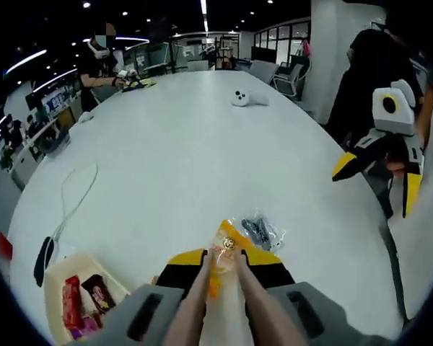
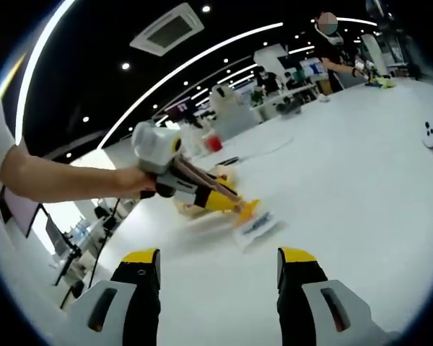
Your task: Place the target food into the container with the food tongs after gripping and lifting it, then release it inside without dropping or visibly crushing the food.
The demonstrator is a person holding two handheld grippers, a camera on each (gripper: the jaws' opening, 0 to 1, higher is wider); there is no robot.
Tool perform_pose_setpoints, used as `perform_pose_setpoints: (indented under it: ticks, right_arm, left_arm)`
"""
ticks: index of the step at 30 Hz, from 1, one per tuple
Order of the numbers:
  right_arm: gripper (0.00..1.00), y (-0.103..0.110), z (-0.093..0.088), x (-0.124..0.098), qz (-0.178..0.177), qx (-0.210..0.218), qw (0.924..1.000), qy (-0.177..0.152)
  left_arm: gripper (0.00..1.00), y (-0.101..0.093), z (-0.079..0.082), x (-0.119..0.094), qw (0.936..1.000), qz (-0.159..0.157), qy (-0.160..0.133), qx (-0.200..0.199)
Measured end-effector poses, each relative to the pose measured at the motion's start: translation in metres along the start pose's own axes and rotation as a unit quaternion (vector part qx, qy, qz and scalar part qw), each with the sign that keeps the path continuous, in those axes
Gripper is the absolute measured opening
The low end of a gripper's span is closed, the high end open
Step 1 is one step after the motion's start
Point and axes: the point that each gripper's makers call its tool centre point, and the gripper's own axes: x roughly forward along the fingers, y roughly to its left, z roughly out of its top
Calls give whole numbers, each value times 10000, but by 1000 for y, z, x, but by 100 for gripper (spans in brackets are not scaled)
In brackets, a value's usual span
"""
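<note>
L gripper point(image 1: 222, 268), bottom centre of the left gripper view: jaws drawn in on a pair of pale beige food tongs point(image 1: 206, 306), whose 2 arms run up the frame and pinch an orange-and-yellow plastic snack packet point(image 1: 226, 254) at the tips. Packet sits on the big white oval table point(image 1: 180, 151), just below centre. Touching its right side is a small clear plastic bag with dark bits inside point(image 1: 261, 231).

Lower left of the same view: a cream rectangular container point(image 1: 58, 277) holding red and brown wrapped snacks point(image 1: 83, 299), near the packet but apart from it. A black mouse-like object w/ white cable point(image 1: 43, 258) lies at its left. White game-type controller point(image 1: 247, 97) upper centre, far across the table.

R gripper point(image 2: 218, 268): jaws wide apart at the bottom of the right gripper view, nothing btwn them, above bare table. Same gripper shows at the right edge of the left gripper view, held off the table's edge.

In the right gripper view, a person's hand point(image 2: 133, 184) holds the L gripper mid-frame, tongs' tips down at the packet.
</note>
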Motion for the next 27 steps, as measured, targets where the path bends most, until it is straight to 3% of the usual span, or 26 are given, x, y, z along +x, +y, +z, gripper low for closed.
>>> perform_pose_setpoints:
  ticks: [6, 13, 17, 22, 27]
  right_arm:
    - [66, 1, 3, -1, -2, -4, 10000, -50]
    - [66, 6, 3, -5, 37, -71, 9999, -72]
    - [66, 4, 2, -11, 2, -43, 10000, -83]
    - [66, 8, -1, -15, 22, -83, 10000, -49]
    - [66, 12, -1, -16, 41, -108, 9999, -52]
  left_arm:
    - [17, -4, 11, -6, 9997, -23, -170, -195]
    - [17, -2, 16, -17, 9972, 142, -444, -578]
    - [17, -3, 13, -22, 9968, 232, -481, -592]
    - [17, -2, 14, -31, 9912, 430, -768, -987]
    - [18, -1, 17, -41, 9874, 566, -944, -1133]
